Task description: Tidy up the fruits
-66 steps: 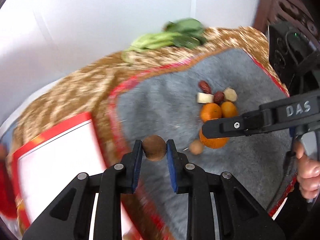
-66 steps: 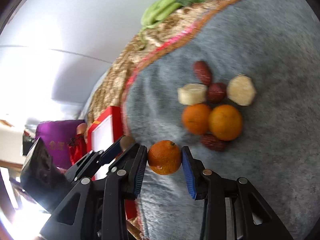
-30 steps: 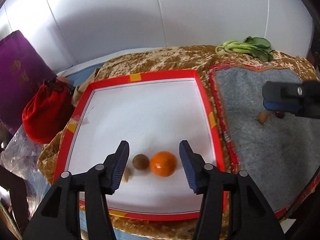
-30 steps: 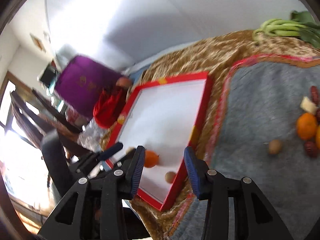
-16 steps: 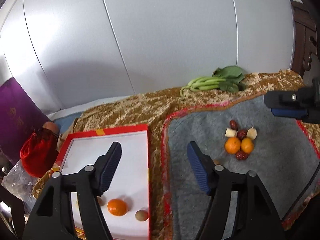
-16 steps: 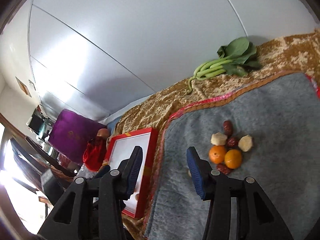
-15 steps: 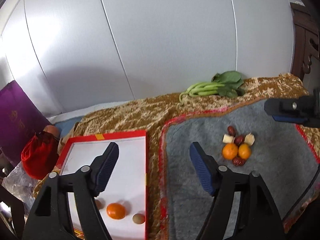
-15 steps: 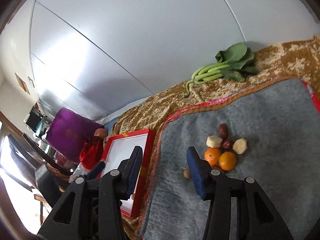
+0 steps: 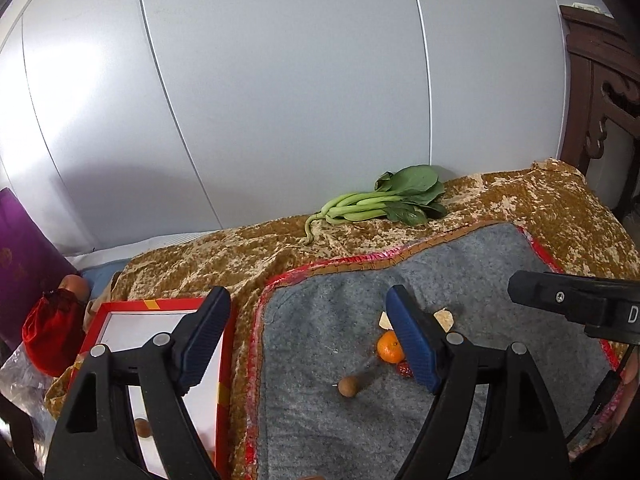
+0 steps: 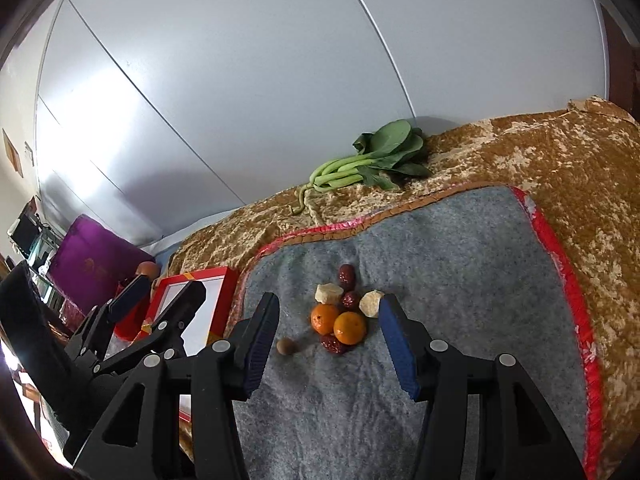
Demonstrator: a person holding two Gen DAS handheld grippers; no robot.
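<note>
My left gripper's (image 9: 310, 340) right finger (image 9: 412, 344) covers much of the fruit cluster on the grey mat (image 9: 320, 420): one orange (image 9: 389, 347) shows only in part, a red date (image 9: 404, 369) peeks out at the pad's edge, and two pale chunks (image 9: 444, 317) are partly hidden. My left finger (image 9: 202, 336) and its frame block most of the red-rimmed tray (image 9: 132, 306); a small brown fruit (image 9: 142, 427) shows between the struts, the rest of the tray's contents unseen. My right gripper (image 9: 576, 304) is cut off at the frame's right edge. In my right wrist view, the left gripper (image 10: 160, 304) hides the tray's (image 10: 196, 274) near half.
</note>
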